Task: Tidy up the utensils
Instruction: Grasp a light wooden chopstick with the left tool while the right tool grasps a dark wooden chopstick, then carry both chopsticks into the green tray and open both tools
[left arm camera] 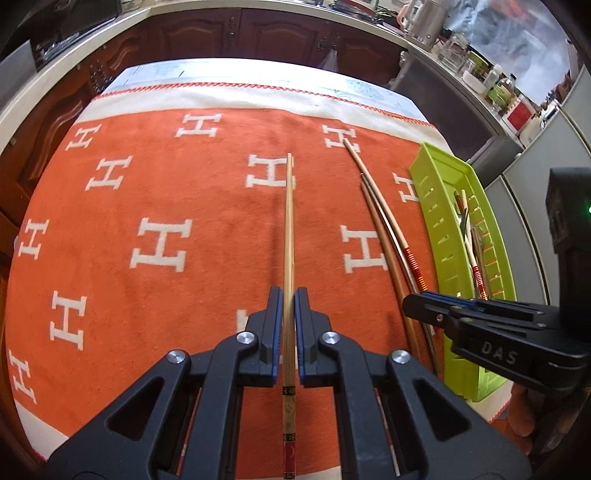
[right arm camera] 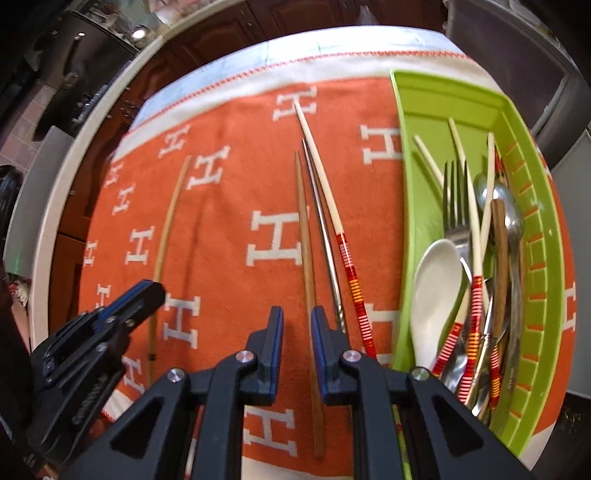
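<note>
My left gripper (left arm camera: 289, 295) is shut on a long bamboo chopstick (left arm camera: 289, 221), which points away over the orange cloth (left arm camera: 166, 192). In the right wrist view this chopstick (right arm camera: 168, 221) throws a shadow on the cloth beside it. Three chopsticks lie side by side on the cloth: a brown wooden one (right arm camera: 304, 236), a metal one (right arm camera: 325, 236) and a white one with a red-striped handle (right arm camera: 332, 214). My right gripper (right arm camera: 297, 317) hovers over the brown one with a narrow gap between its jaws and nothing in it. A green tray (right arm camera: 406, 147) holds cutlery.
In the tray lie a fork (right arm camera: 456, 206), a white ceramic spoon (right arm camera: 437, 288), metal spoons and several striped chopsticks. The tray (left arm camera: 436, 192) sits at the cloth's right edge. Dark wooden cabinets (left arm camera: 258, 33) and a crowded counter stand beyond the table.
</note>
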Demonstrator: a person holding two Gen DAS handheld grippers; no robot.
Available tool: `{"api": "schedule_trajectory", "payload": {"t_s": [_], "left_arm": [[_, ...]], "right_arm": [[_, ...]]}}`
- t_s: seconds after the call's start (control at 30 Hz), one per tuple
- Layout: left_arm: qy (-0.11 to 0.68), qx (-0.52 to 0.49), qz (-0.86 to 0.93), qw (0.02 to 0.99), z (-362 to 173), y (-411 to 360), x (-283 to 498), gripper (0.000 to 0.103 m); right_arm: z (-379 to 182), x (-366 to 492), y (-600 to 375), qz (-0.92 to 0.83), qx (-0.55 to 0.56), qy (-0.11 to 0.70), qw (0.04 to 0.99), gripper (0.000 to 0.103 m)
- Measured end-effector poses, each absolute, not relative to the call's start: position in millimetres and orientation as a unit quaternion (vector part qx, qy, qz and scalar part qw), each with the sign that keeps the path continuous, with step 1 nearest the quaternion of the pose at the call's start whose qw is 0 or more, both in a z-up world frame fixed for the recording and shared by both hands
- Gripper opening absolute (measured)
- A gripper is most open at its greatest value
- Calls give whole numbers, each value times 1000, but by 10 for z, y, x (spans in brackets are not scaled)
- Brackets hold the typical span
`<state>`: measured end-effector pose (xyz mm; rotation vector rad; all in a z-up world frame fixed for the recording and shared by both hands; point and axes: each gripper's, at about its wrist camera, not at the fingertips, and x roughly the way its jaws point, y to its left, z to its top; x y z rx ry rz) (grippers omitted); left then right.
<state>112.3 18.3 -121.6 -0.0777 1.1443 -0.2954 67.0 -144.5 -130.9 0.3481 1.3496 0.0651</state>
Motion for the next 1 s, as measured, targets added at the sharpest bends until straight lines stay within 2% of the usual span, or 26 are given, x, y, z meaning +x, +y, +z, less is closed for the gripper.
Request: {"api": "schedule_trajectory", "payload": {"t_s": [0.63, 0.73, 1.0], "left_arm": [[546, -68, -137, 824, -1301, 404, 1151, 4], [547, -68, -139, 823, -1301, 393, 1149, 4], [538, -59, -147, 828, -1159, 308, 1091, 4]], "right_arm": [[-1386, 816, -1056, 2, 20, 640, 768, 15], [-1383, 825, -1023, 26, 30, 639, 768, 7], [-1133, 695, -1249, 64, 133, 601, 785, 6]]}}
